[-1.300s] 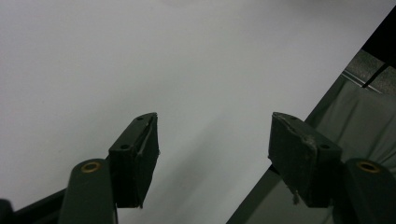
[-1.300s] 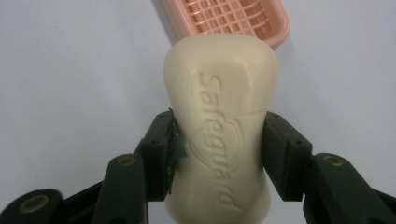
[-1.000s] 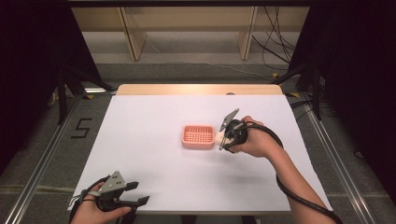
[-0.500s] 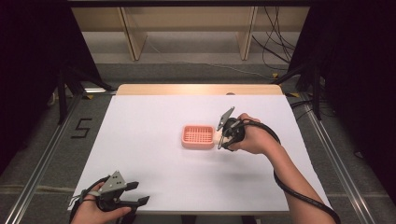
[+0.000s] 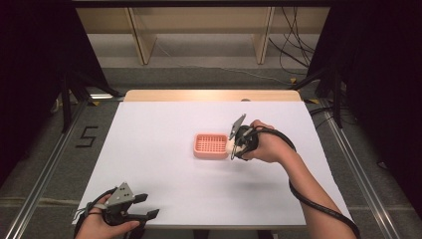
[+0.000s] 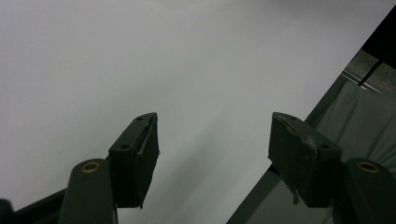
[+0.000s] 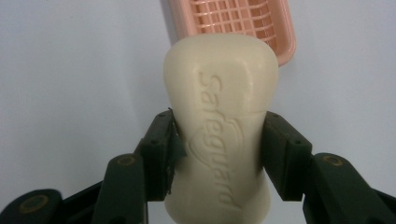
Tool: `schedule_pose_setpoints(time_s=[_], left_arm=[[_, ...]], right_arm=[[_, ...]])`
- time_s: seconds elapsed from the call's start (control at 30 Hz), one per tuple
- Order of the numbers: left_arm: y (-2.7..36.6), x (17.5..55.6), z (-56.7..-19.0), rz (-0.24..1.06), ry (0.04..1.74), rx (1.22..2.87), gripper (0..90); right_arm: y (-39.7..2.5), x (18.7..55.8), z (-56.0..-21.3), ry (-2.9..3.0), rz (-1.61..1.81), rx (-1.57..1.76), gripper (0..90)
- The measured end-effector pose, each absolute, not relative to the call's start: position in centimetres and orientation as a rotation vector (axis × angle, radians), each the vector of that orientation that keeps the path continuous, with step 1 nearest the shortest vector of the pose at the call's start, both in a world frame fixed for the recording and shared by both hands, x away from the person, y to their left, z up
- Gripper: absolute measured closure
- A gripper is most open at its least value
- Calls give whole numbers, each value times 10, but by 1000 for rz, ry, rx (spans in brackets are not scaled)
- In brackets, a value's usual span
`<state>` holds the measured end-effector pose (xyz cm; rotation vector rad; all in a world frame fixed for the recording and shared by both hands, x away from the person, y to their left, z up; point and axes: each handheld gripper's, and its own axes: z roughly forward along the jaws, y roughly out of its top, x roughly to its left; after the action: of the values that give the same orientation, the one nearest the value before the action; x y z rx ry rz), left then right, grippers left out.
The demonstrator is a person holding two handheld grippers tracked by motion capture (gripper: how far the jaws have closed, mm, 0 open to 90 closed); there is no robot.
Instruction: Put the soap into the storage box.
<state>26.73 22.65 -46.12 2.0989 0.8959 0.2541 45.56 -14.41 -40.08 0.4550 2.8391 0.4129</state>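
Fingers of the right gripper press on both long sides of a cream soap bar, holding it by its waist with the embossed face toward the camera. In the high view the right gripper sits at the right end of the pink soap dish, which lies near the middle of the white table. From the right gripper view the bar's far end overlaps the near rim of the soap dish, so the soap appears to hang just at the dish's edge; whether it touches the rim I cannot tell.

By my reading, the pick-up is done and the carry is nearly done. Left to do: bring the bar over the slatted tray, lower it flat, and let go.

At the near left corner of the table the left gripper rests in the person's hand, well apart from the dish. Its jaws stand wide in the left gripper view, with nothing between the fingers but bare table.
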Motion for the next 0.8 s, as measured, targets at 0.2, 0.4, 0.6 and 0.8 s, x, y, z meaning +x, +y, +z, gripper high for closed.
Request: schedule_pose_setpoints(time_s=[0.2,0.4,0.6,0.8], left_arm=[[227,268,-461,268,869,2110,330],[226,268,-461,263,882,2092,330],[226,268,-461,264,882,2081,330],[226,268,-461,264,882,2081,330]], right_arm=[[-142,460,-402,2839,405,369,505],[-139,464,-402,2817,372,282,505],[-136,466,-403,2820,370,286,505],[-131,466,-404,2830,390,299,505]])
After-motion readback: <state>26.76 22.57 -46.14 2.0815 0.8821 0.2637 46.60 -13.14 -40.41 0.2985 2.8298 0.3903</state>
